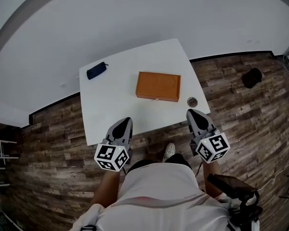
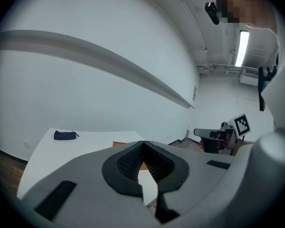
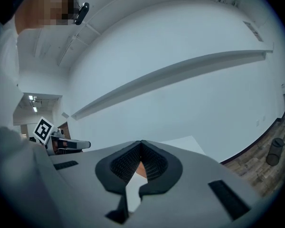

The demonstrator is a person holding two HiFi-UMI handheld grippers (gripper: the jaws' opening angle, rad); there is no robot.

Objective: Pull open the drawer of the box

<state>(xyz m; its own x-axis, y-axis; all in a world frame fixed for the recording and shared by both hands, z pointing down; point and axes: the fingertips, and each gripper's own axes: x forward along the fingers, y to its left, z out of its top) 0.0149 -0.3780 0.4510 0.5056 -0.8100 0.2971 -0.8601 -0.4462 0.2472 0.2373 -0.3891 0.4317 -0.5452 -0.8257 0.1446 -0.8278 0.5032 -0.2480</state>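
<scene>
Surrounding the desk on its near and right sides, the wood-plank floor (image 1: pixel 53 167) lies open; a pale wall runs behind the far and left edges. The white desk (image 1: pixel 111 121) stands square, mostly bare. The orange box (image 1: pixel 158 86) lies flat near the desk's middle, a little right of centre, with bare surface on all four sides. Its near long side faces the person, and nothing stands between it and the near edge.

The left gripper (image 1: pixel 127 120) hangs over the near desk edge, left of the box and well short of it, jaws clenched with nothing between them. The right gripper (image 1: pixel 190 111) hangs at the near right corner, jaws likewise pressed together and empty.

A dark round object (image 1: pixel 252 77) sits on the floor well to the right. A dark blue pouch (image 1: pixel 97 70) lies at the far left corner, well apart from the box. A small round cup (image 1: pixel 192 102) stands by the right edge, just beyond the right gripper's tips.
</scene>
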